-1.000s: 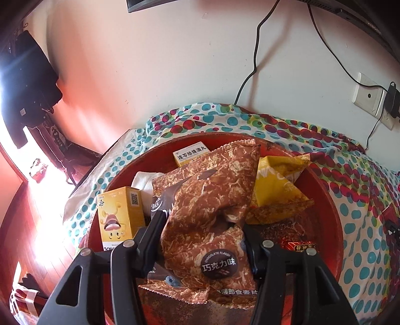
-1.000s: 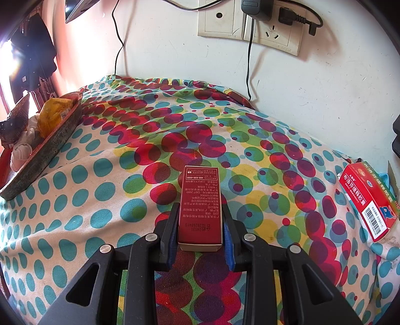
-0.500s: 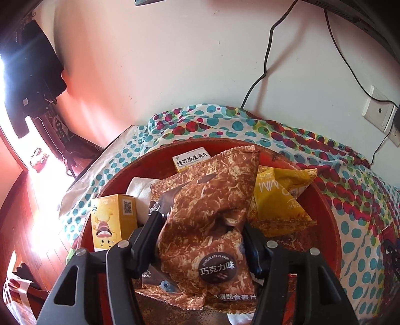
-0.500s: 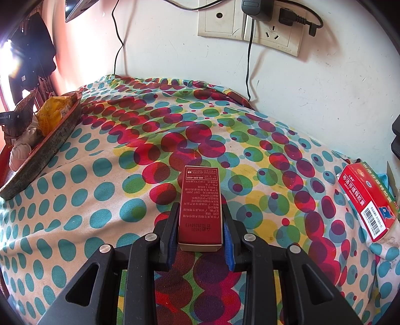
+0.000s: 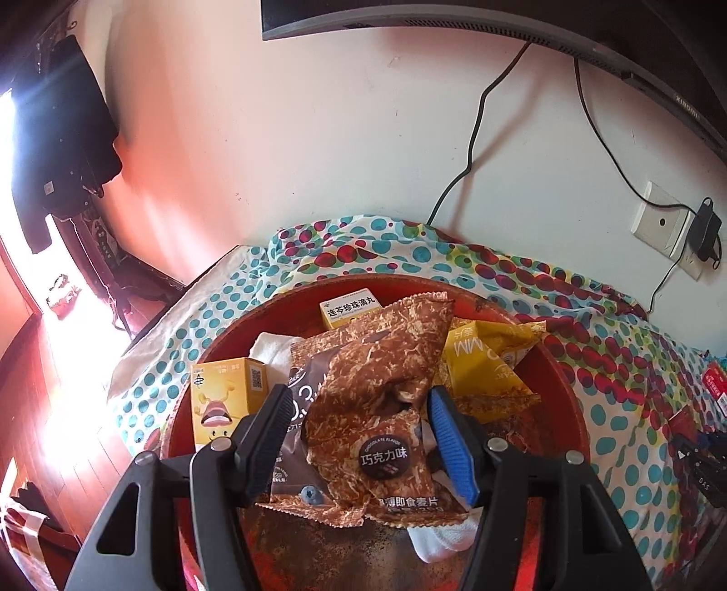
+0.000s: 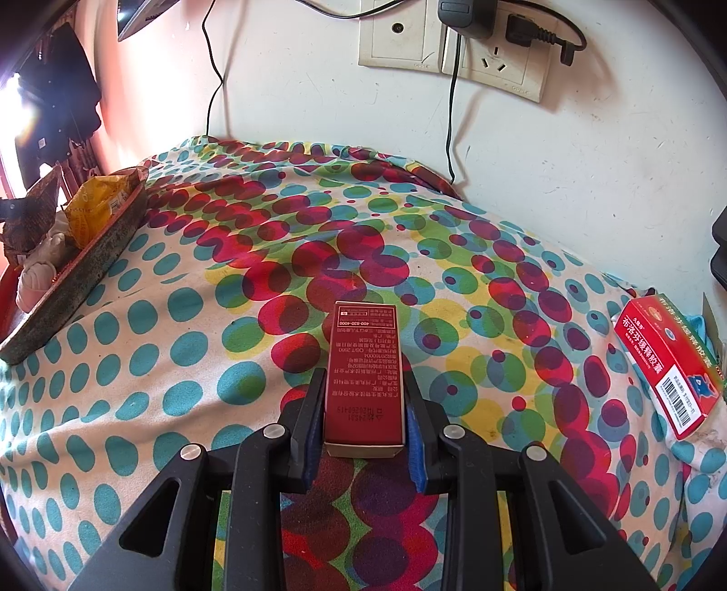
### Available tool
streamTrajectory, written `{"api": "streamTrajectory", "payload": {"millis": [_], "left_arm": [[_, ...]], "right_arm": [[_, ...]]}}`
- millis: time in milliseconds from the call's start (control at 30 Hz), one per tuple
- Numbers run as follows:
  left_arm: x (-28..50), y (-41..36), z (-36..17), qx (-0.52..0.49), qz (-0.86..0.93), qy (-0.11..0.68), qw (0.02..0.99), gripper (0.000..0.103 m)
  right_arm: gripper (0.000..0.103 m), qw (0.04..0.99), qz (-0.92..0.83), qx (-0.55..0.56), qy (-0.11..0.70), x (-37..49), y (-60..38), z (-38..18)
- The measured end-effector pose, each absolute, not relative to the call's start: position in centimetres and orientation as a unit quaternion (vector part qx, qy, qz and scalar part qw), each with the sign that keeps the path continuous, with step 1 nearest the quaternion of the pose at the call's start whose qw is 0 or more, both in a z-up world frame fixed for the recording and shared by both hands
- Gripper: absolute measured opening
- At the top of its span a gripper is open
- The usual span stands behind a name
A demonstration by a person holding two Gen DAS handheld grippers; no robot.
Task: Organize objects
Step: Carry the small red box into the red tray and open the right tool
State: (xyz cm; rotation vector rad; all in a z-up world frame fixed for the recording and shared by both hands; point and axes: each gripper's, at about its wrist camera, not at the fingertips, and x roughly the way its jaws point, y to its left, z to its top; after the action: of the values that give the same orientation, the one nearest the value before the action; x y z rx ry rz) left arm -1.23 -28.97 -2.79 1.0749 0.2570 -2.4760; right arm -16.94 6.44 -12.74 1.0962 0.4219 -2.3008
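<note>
A round red tray (image 5: 563,386) lies on the dotted cloth and holds snack packs and boxes. My left gripper (image 5: 359,409) is open above it, its fingers either side of a brown chocolate-flavour snack bag (image 5: 381,386) that rests on the pile. A yellow bag (image 5: 481,368), a yellow cartoon box (image 5: 222,395) and a small white-and-yellow box (image 5: 347,307) lie around it. My right gripper (image 6: 363,391) is shut on a dark red box (image 6: 365,373) just above the cloth. The tray (image 6: 91,263) shows at the left of the right wrist view.
A red medicine box (image 6: 668,363) lies on the cloth at the right edge. Wall sockets with plugs and cables (image 6: 454,41) are on the wall behind. The cloth's left edge drops to a wooden floor (image 5: 59,409). A monitor (image 5: 500,22) hangs above.
My left gripper has opened and let go of the brown snack bag, and pulled back and up from the tray. My right gripper has stayed still with the red box.
</note>
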Motion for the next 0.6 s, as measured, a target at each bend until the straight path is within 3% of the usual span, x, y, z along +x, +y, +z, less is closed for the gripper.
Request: {"api": "streamTrajectory", "payload": {"millis": [367,600], "left_arm": [[4.8,-29.5,-1.1,0.348,-0.903,0.112,0.226,0.067],[6.8,-30.3,-3.4,0.351,-0.899,0.132,0.228,0.069]], "right_arm": [[0.029,0.276,-0.856,0.408,0.157,-16.8,6.2,-12.8],[0.029,0.260,-0.861,0.403,0.168,-16.5,6.0,-12.8]]}}
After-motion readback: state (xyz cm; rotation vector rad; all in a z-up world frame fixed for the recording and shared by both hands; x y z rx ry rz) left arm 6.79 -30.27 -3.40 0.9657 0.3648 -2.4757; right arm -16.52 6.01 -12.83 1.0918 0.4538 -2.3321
